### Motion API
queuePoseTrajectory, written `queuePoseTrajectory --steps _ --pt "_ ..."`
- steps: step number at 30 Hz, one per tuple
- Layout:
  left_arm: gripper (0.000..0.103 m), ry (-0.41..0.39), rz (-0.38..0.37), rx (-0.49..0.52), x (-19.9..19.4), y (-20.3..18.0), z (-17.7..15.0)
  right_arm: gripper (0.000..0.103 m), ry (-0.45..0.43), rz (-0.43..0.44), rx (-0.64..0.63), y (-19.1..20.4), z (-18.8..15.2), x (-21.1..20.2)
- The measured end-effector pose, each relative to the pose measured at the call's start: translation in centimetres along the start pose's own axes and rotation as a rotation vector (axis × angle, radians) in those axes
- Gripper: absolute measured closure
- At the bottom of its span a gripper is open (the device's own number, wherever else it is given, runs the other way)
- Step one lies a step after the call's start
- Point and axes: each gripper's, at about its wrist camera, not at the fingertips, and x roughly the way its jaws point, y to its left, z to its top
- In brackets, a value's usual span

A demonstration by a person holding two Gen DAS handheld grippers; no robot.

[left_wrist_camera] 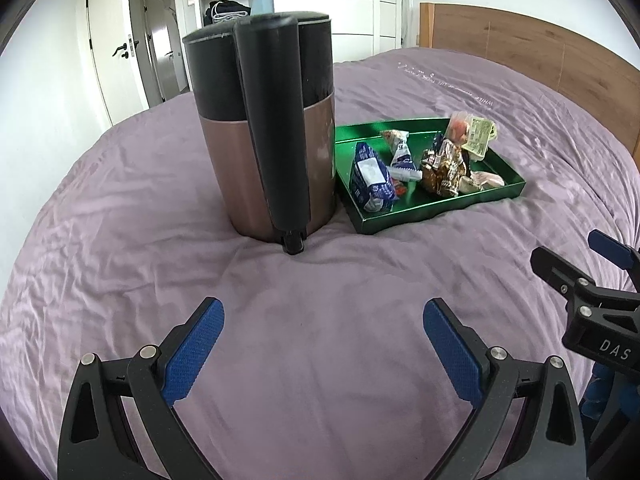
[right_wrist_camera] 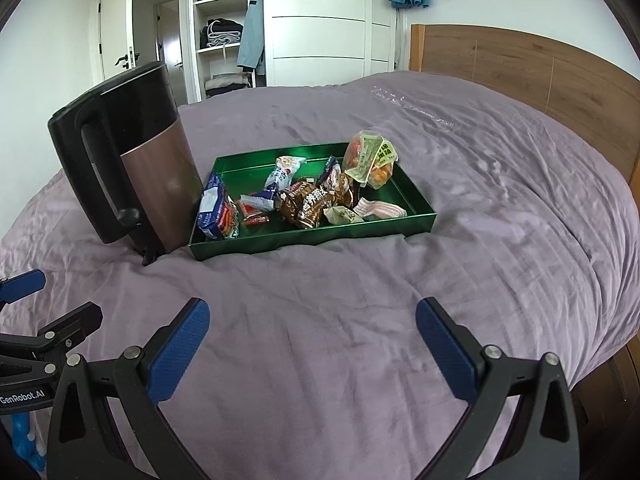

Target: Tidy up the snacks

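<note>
A green tray (right_wrist_camera: 320, 236) (left_wrist_camera: 440, 210) lies on the purple bedspread and holds several wrapped snacks. Among them are a blue packet (right_wrist_camera: 216, 212) (left_wrist_camera: 372, 178), a brown packet (right_wrist_camera: 308, 204) (left_wrist_camera: 442, 174), a white-blue packet (right_wrist_camera: 280, 176) and a clear orange-and-yellow pack (right_wrist_camera: 370, 158) (left_wrist_camera: 472, 134) leaning at the far right corner. My left gripper (left_wrist_camera: 323, 320) stands open over bare bedspread, well short of the tray. My right gripper (right_wrist_camera: 312, 320) is open too, empty, in front of the tray.
A tall black and copper kettle (left_wrist_camera: 272, 136) (right_wrist_camera: 132, 168) stands upright against the tray's left end. A wooden headboard (right_wrist_camera: 540, 80) runs along the right. Wardrobe shelves (right_wrist_camera: 222, 40) and a door lie beyond the bed. The bedspread (right_wrist_camera: 480, 200) stretches bare right of the tray.
</note>
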Motion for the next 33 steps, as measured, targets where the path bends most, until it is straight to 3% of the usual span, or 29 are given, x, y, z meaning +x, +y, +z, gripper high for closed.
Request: queuePoseTrajectory --steps 33 --pt "0.005 0.026 0.008 0.013 1.3 0.1 -0.5 0.0 0.026 -0.014 -0.004 -1.8 -0.6 2.0"
